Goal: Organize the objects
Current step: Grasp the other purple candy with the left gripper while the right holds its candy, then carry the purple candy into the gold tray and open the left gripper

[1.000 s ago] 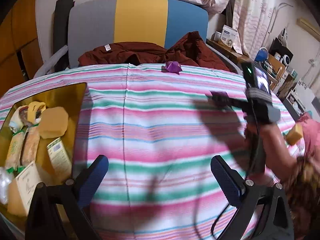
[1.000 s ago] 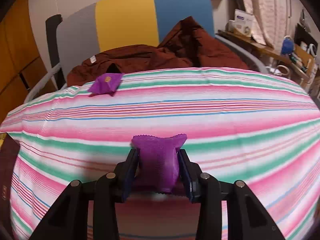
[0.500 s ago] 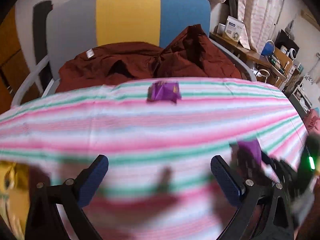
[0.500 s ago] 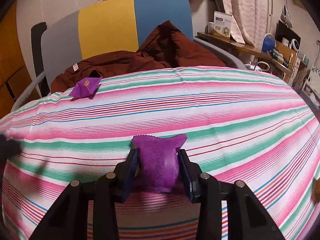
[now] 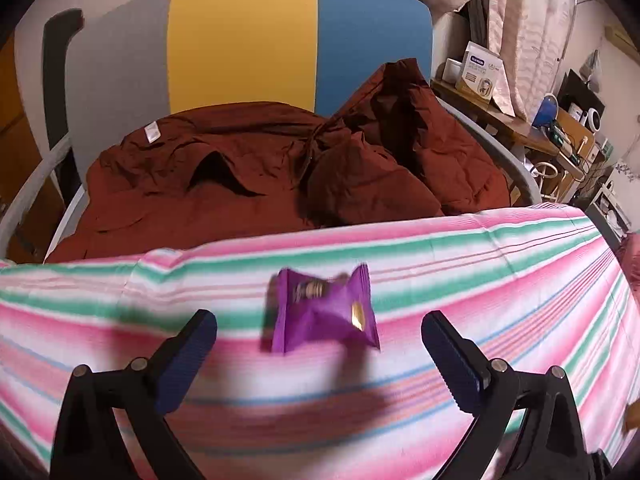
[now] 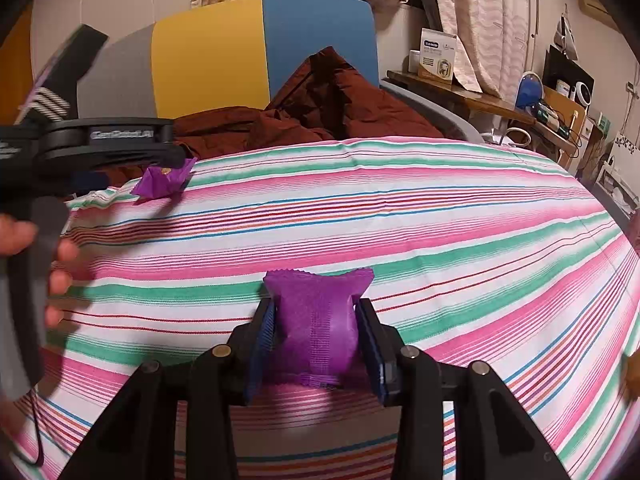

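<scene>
The right gripper (image 6: 316,336) is holding a purple packet (image 6: 318,320) between its pads, above the striped cloth (image 6: 440,240). The left gripper (image 5: 320,340) is standing wide, with nothing between its fingers. A second purple packet (image 5: 324,312) is lying on the cloth near the far edge, just ahead of the left gripper. Behind the edge, a brown garment (image 5: 260,172) is lying on a chair (image 5: 240,40).
</scene>
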A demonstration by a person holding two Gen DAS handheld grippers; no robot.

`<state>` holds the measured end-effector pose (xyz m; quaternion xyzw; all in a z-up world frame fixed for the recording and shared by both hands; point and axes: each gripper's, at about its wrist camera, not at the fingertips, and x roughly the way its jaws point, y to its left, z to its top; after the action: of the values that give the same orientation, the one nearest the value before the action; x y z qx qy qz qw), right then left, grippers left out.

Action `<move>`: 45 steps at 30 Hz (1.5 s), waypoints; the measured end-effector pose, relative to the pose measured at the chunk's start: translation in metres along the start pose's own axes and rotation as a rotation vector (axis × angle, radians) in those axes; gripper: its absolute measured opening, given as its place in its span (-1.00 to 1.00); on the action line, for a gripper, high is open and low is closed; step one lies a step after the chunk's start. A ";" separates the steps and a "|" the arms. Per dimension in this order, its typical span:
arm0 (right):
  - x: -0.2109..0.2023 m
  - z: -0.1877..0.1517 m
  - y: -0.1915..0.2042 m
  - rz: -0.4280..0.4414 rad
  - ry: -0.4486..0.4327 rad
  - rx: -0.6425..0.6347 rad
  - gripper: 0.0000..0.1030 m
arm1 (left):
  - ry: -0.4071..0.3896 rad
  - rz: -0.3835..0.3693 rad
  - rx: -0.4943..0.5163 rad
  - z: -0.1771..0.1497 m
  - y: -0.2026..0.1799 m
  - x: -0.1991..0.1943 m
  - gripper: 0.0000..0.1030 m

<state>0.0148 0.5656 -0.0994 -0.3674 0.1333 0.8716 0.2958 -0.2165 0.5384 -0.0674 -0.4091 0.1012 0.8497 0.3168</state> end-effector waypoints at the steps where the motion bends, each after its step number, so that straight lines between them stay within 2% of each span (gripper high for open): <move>1: 0.000 0.000 0.001 -0.002 -0.001 0.000 -0.20 | -0.001 0.010 0.008 0.002 -0.001 0.004 1.00; 5: 0.000 -0.001 0.002 -0.006 -0.005 -0.008 -0.20 | -0.030 0.017 0.071 0.004 -0.009 0.012 1.00; 9: 0.000 -0.001 0.002 -0.006 -0.008 -0.010 -0.20 | -0.014 0.021 0.059 0.005 -0.008 0.025 0.93; 12: 0.001 -0.001 0.001 -0.003 -0.007 -0.005 -0.20 | -0.019 0.009 0.027 0.006 -0.003 0.028 0.78; 14: 0.001 -0.002 0.002 -0.006 -0.008 -0.008 -0.20 | -0.017 0.009 0.019 0.006 -0.002 0.029 0.50; 19: 0.002 -0.002 0.002 -0.007 -0.009 -0.010 -0.20 | 0.003 0.015 0.012 0.005 -0.001 0.034 0.10; 23: 0.002 -0.001 0.000 -0.004 -0.010 -0.007 -0.20 | -0.014 0.037 0.008 -0.001 0.000 0.028 0.05; 30: 0.002 -0.001 0.005 -0.028 -0.018 -0.027 -0.21 | -0.100 0.076 -0.004 -0.025 0.002 -0.007 0.04; 38: 0.000 -0.002 0.008 -0.053 -0.027 -0.045 -0.21 | -0.168 0.089 0.062 -0.076 -0.008 -0.060 0.04; 45: -0.008 -0.002 0.013 -0.081 -0.061 -0.067 -0.24 | -0.174 0.095 0.077 -0.129 -0.006 -0.103 0.04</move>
<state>0.0127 0.5513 -0.0945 -0.3553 0.0801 0.8738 0.3222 -0.0829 0.4405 -0.0718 -0.3159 0.1252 0.8916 0.2991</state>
